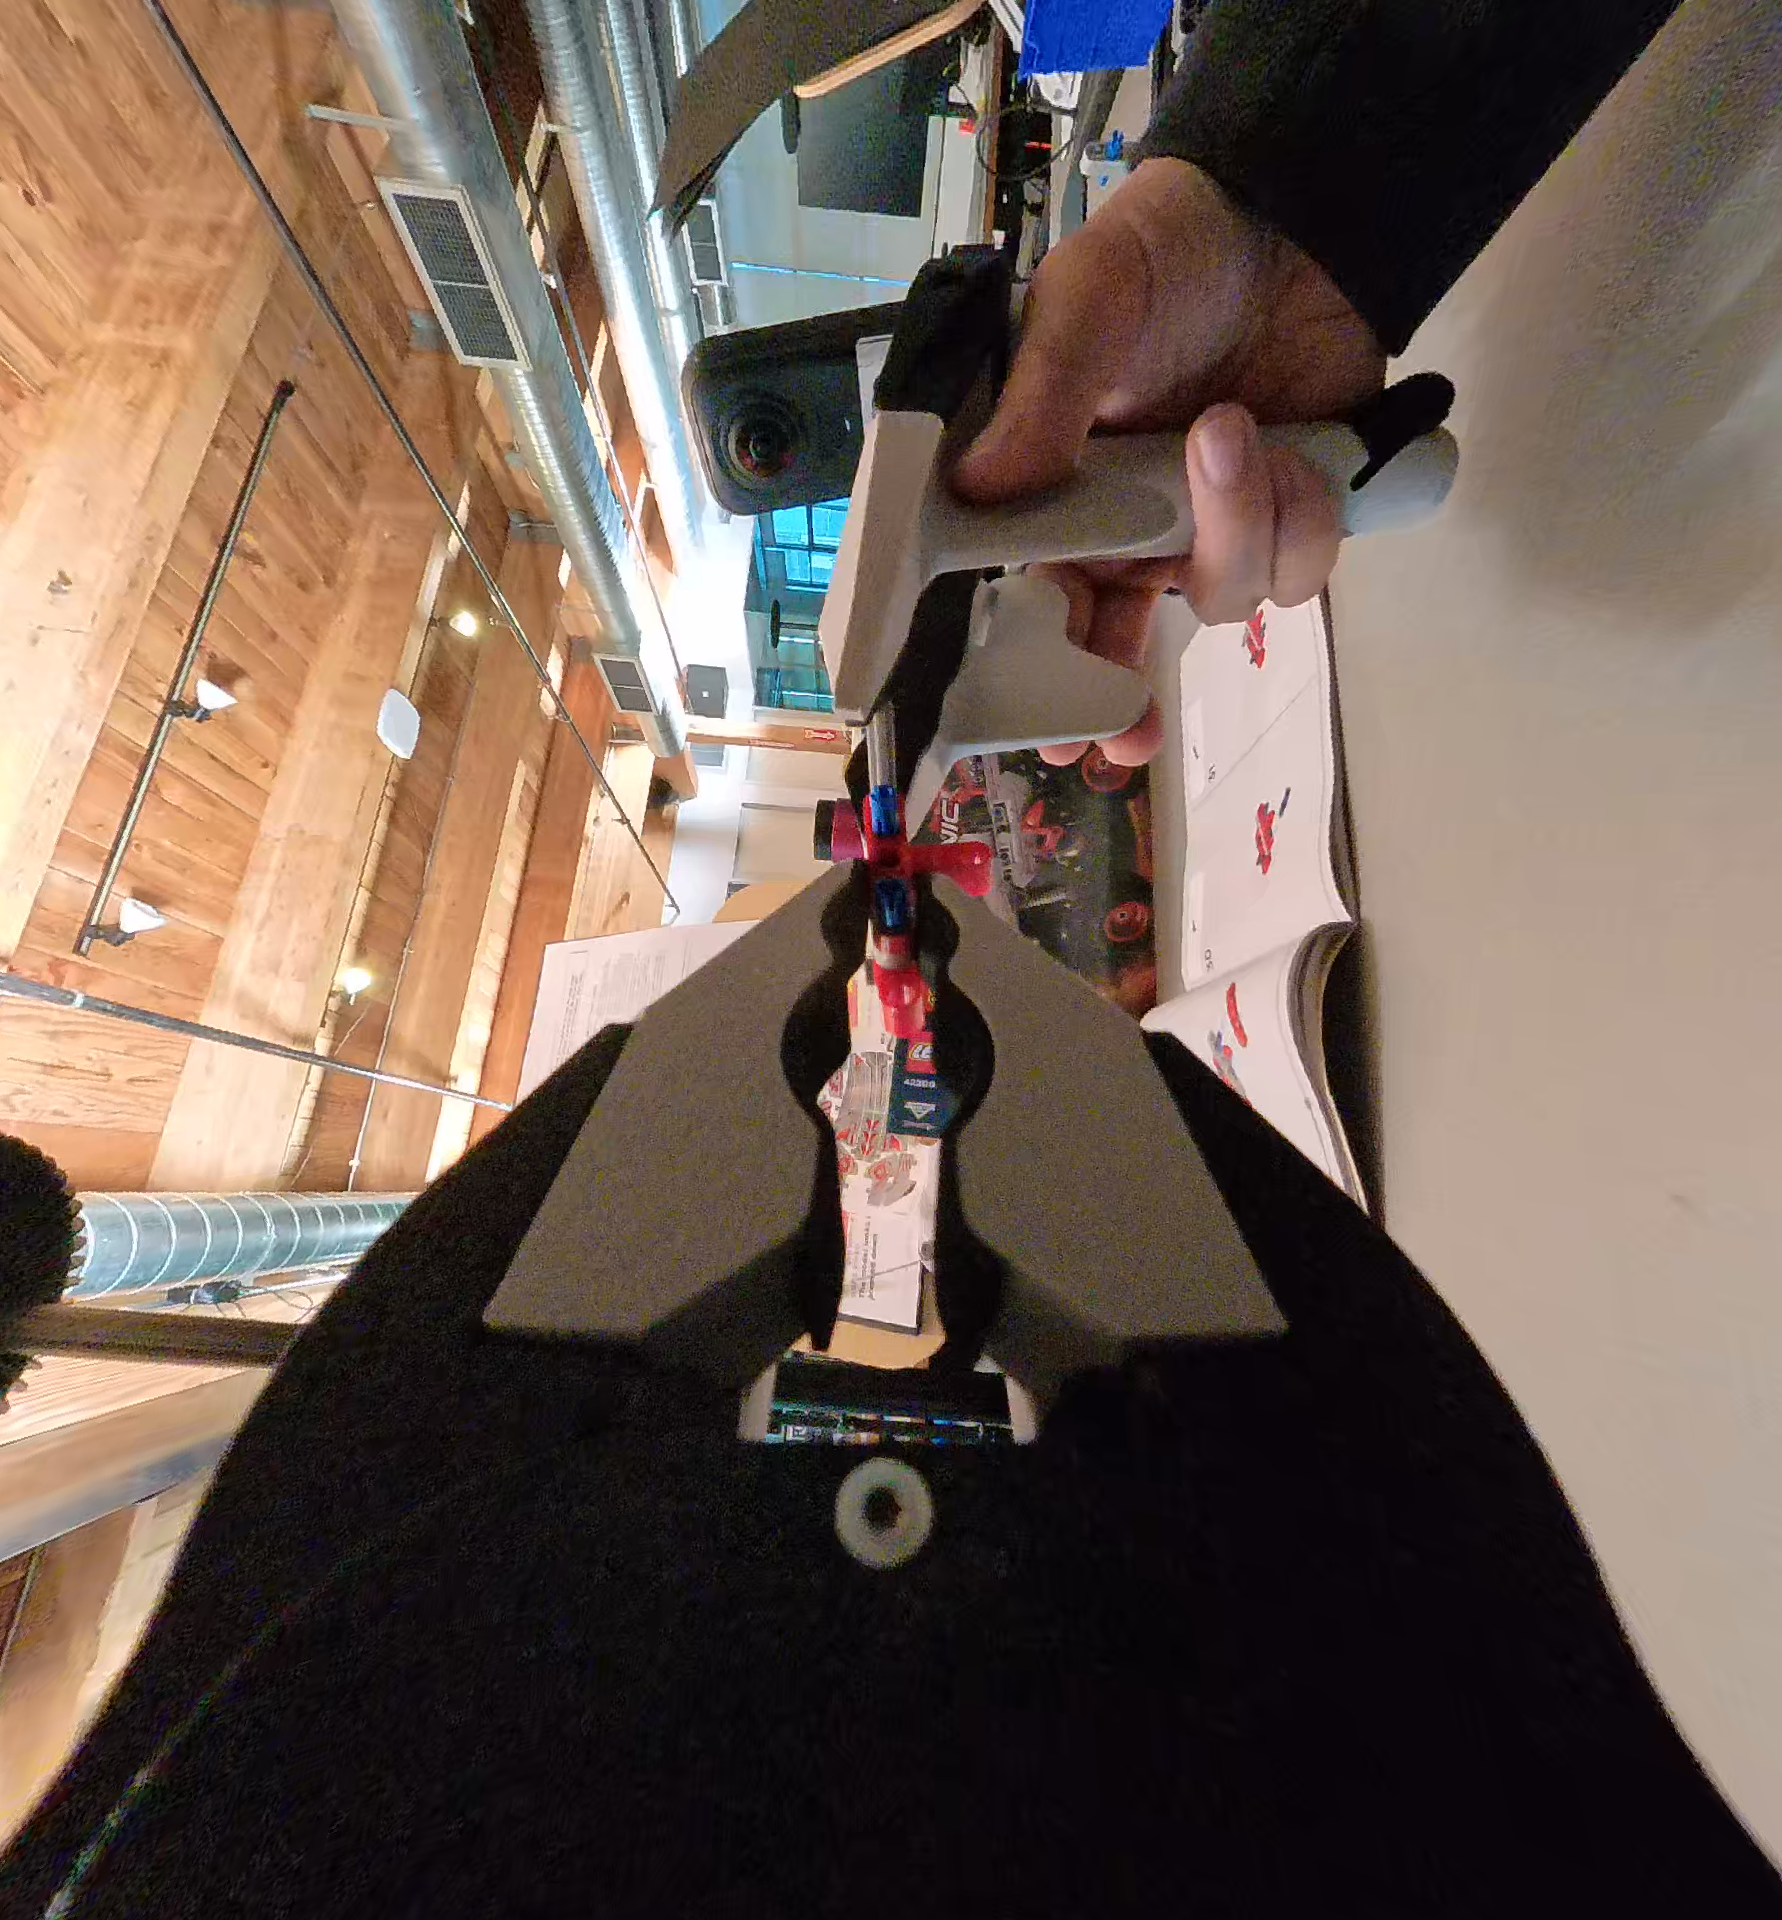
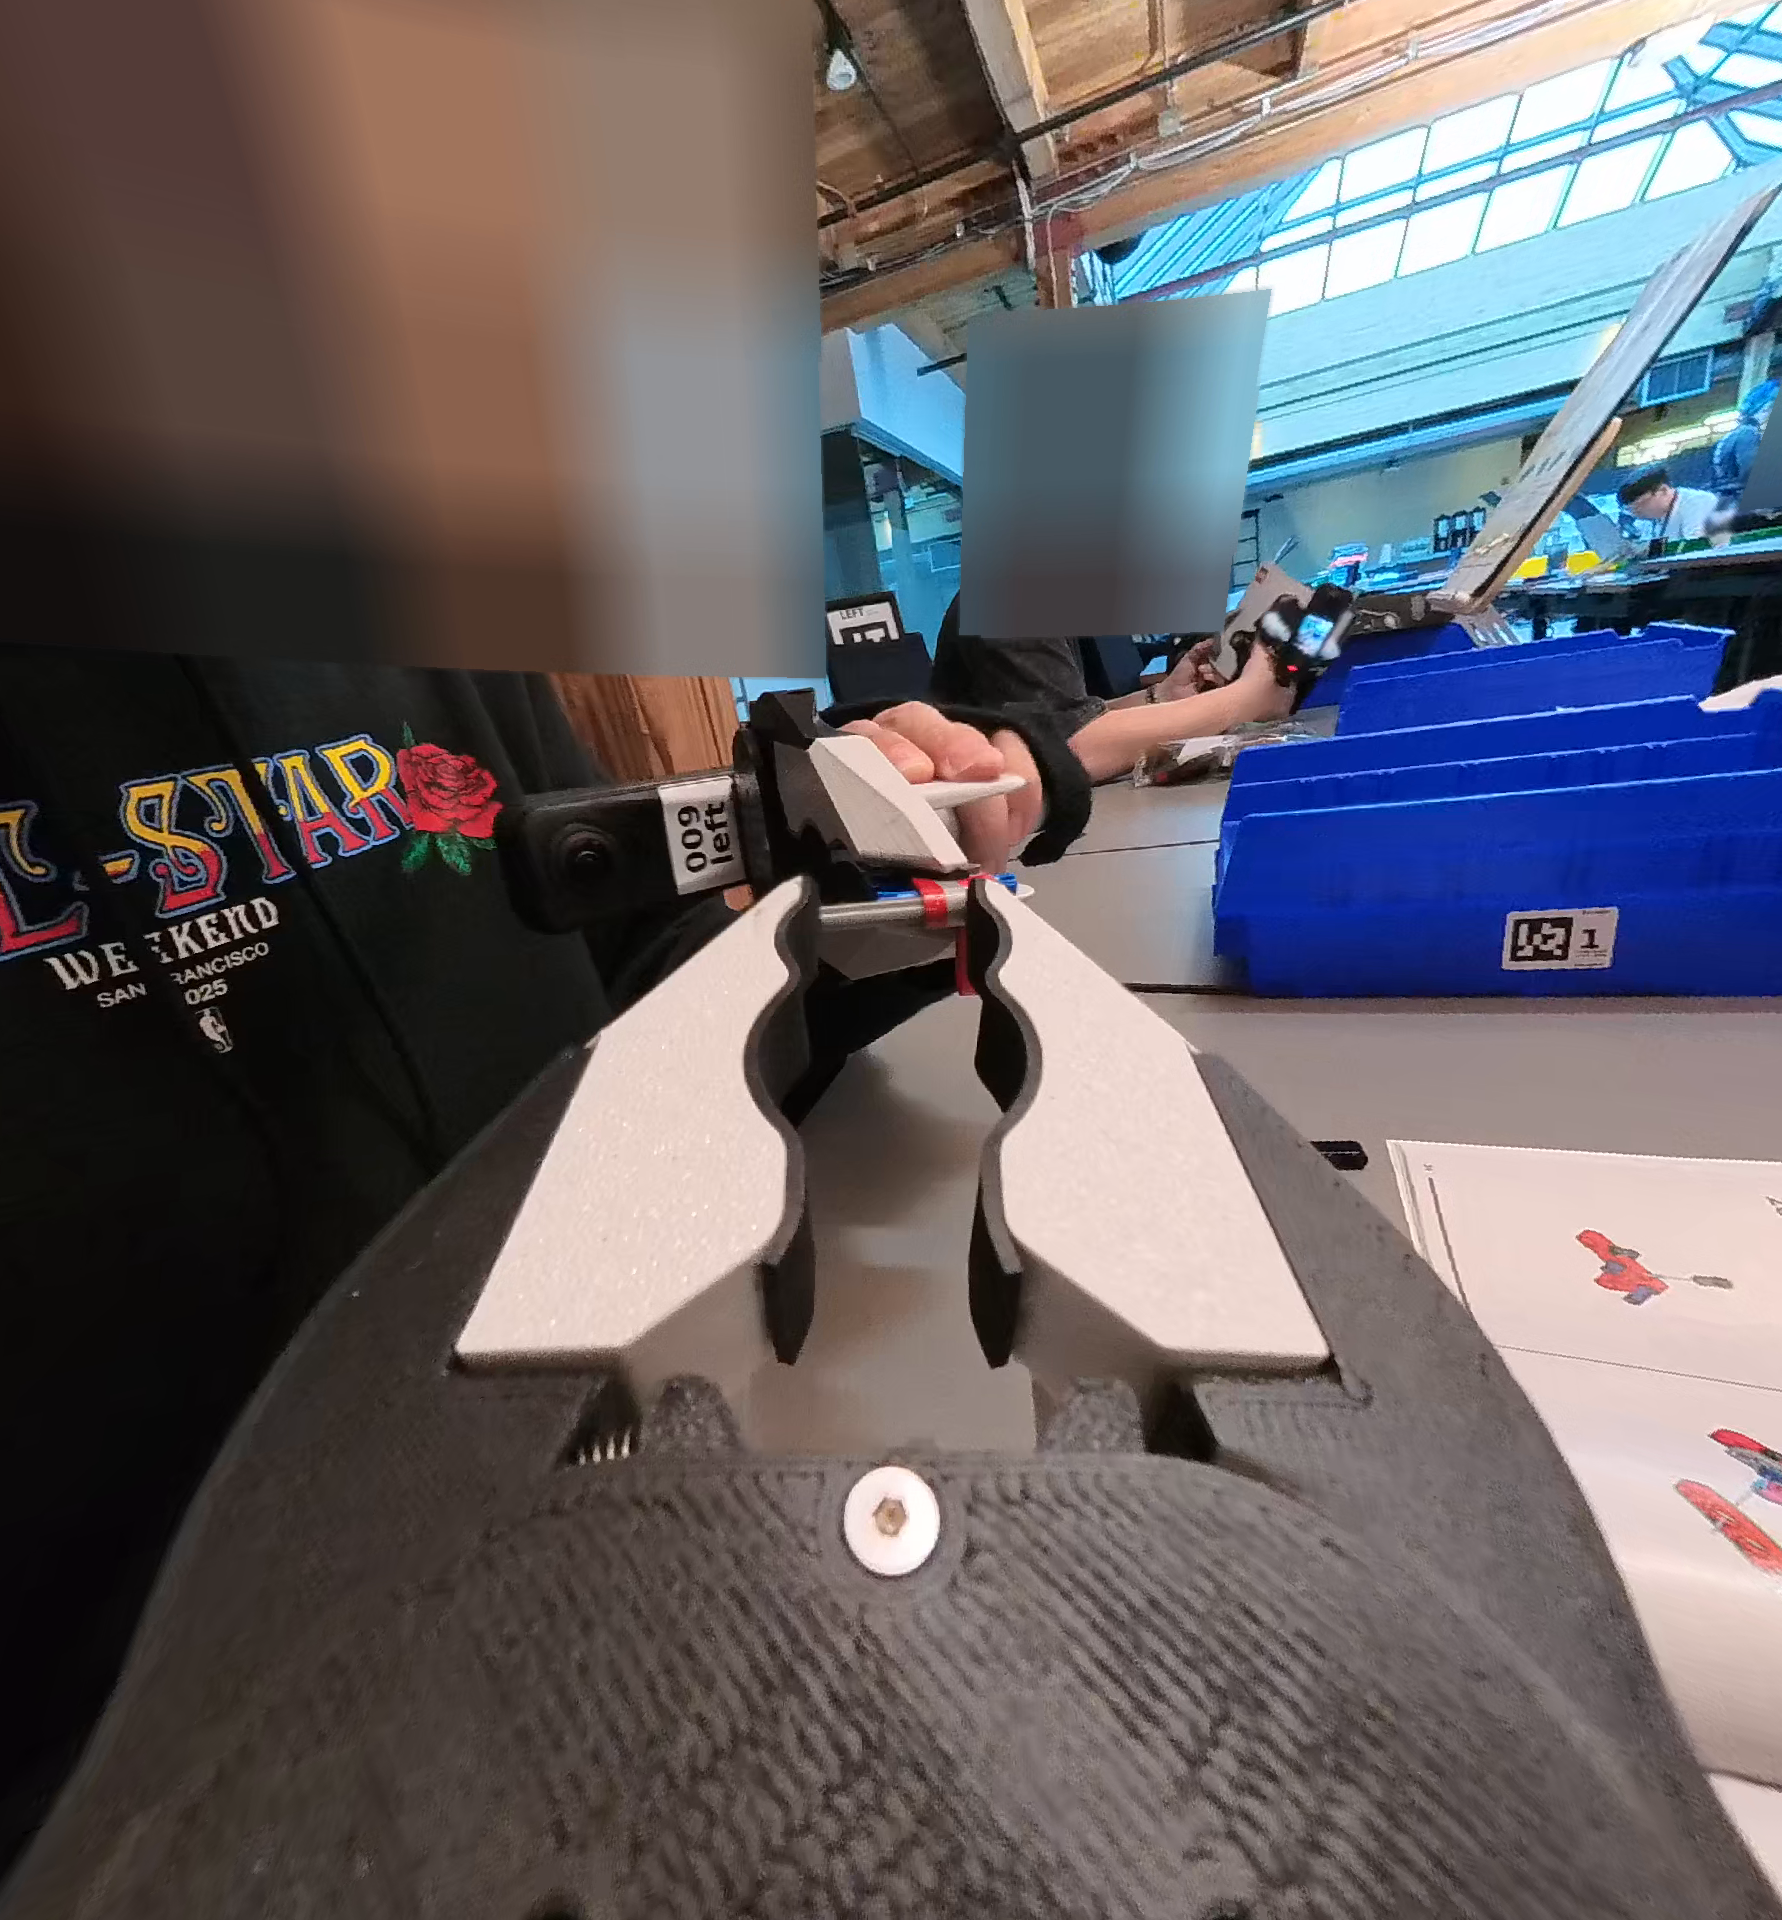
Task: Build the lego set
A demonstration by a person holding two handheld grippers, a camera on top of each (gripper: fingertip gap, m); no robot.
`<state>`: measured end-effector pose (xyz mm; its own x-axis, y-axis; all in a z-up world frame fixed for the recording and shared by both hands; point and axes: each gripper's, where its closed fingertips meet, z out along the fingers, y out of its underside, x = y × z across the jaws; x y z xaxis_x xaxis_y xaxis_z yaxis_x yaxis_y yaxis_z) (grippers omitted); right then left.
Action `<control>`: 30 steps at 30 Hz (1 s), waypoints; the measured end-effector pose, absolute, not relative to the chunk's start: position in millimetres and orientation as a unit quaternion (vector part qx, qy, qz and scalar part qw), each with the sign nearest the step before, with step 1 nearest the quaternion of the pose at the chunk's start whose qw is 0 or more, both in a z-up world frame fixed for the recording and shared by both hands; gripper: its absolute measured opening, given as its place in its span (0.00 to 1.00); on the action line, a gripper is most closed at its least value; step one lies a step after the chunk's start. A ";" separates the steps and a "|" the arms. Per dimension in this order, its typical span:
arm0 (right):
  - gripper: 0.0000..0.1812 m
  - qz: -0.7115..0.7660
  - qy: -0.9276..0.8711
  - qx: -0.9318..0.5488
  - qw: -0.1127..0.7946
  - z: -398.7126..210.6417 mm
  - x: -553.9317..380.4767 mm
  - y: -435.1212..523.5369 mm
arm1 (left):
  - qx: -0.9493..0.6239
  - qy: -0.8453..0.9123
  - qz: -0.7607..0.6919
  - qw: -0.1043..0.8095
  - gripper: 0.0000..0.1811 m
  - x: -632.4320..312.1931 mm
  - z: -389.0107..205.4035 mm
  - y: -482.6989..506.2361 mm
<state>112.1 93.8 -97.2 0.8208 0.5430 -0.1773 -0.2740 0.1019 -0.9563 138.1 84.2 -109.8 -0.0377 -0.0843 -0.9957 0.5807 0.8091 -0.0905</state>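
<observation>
Both my grippers share one build: the left gripper (image 1: pixel 892 883) and right gripper (image 2: pixel 892 914) have pale grey wedge-shaped fingers (image 2: pixel 658 1153) lined with wavy black pads (image 1: pixel 825 1039), seated in a black textured body. A white washer with a hex screw (image 2: pixel 891 1521) sits low centre on each. At the upper middle of the left wrist frame, the right unit's grey handle (image 1: pixel 1074 499) and black camera (image 1: pixel 773 426) show. I wear a black sleeve (image 1: pixel 1386 135); the black sweatshirt (image 2: pixel 191 1039) has multicolour lettering and a red rose.
</observation>
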 end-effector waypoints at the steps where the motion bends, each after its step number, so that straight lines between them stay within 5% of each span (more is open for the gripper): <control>1: 0.14 0.276 -0.110 -0.610 0.735 -97.0 112.6 94.0 | 0.181 0.677 -0.249 0.668 0.02 138.2 -110.0 84.4; 13: 0.13 0.256 -0.098 -0.622 0.733 -101.6 119.3 95.1 | 0.177 0.686 -0.239 0.664 0.02 140.0 -111.4 88.5; 17: 0.24 0.201 -0.077 -0.657 0.722 -119.1 139.3 77.9 | 0.175 0.693 -0.237 0.658 0.02 138.8 -113.3 91.6; 30: 0.11 0.192 0.012 -0.737 0.648 -166.7 126.4 40.0 | 0.197 0.705 -0.277 0.623 0.03 143.7 -166.4 69.6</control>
